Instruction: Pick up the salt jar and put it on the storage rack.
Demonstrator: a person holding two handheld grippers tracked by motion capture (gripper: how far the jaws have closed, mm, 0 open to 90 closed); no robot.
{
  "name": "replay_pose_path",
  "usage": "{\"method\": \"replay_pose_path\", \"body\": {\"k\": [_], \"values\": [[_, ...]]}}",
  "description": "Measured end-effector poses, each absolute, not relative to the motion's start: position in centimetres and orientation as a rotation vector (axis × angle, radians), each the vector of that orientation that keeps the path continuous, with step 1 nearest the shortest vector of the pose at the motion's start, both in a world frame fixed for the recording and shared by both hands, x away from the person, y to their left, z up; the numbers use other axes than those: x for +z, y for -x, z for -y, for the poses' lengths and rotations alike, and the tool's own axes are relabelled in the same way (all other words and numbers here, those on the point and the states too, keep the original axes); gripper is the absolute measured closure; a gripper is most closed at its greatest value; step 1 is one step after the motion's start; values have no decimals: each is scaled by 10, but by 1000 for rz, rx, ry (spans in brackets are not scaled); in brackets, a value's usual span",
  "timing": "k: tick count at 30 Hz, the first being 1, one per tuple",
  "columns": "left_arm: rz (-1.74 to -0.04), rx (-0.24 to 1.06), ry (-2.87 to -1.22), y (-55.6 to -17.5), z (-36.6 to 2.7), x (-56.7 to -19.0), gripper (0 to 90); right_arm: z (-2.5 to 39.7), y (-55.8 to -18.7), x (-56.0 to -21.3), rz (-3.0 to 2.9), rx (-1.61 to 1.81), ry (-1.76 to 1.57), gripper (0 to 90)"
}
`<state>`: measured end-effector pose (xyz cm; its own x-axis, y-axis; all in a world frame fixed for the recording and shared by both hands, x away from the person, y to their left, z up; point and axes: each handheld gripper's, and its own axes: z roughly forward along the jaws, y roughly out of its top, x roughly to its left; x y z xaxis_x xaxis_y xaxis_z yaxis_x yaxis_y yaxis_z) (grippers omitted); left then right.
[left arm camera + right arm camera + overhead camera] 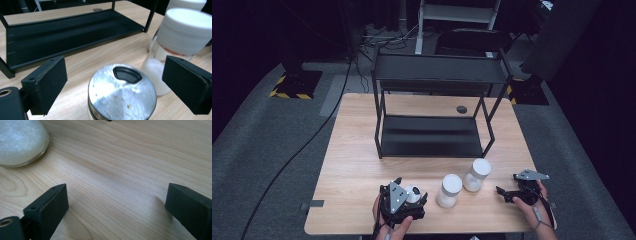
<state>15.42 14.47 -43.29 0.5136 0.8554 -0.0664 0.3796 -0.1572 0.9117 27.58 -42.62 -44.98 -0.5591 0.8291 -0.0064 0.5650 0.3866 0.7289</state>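
Left gripper (408, 196) is sitting at the near edge of the wooden table (357, 165), jaws spread wide on either side of a small metal-lidded shaker (413, 193) — not touching it, gaps showing on both sides in the left gripper view. The shaker (122, 93) is standing upright between those jaws, silver top with a dark pour opening facing up. Nothing grasped yet.

Just to the right of the shaker, a white-capped jar (449, 190) is standing with white grains inside; in the left gripper view the same jar (180, 42) is looming right behind the right-hand jaw. A second white-capped jar (477, 175) is standing close beside the first, a little farther back.

Right gripper (507, 194) is resting low near the table's right near corner, held in the person's hand, jaws released and wide apart over bare wood — nothing between them. In the right gripper view the rounded glass base of a jar (21, 141) is sitting off to the upper left, apart from the jaws.

A black two-tier shelf rack (432, 135) is standing mid-table behind the jars, both tiers bare.
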Motion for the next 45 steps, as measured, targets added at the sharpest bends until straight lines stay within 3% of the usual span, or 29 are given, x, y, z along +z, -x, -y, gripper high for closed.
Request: {"method": "replay_pose_path", "body": {"k": [18, 33, 39, 45], "values": [[-1060, 566, -1827, -157, -142, -447, 65, 426, -276, -450, -2281, 982, -1208, 45], [-1081, 541, -1862, -161, -137, -456, 139, 426, -276, -450, -2281, 982, -1207, 45], [-1091, 552, -1858, -159, -137, -458, 289, 426, -276, -450, -2282, 982, -1206, 42], [-1095, 561, -1862, -158, -135, -457, 292, 426, -276, -450, -2282, 982, -1206, 42]]}}
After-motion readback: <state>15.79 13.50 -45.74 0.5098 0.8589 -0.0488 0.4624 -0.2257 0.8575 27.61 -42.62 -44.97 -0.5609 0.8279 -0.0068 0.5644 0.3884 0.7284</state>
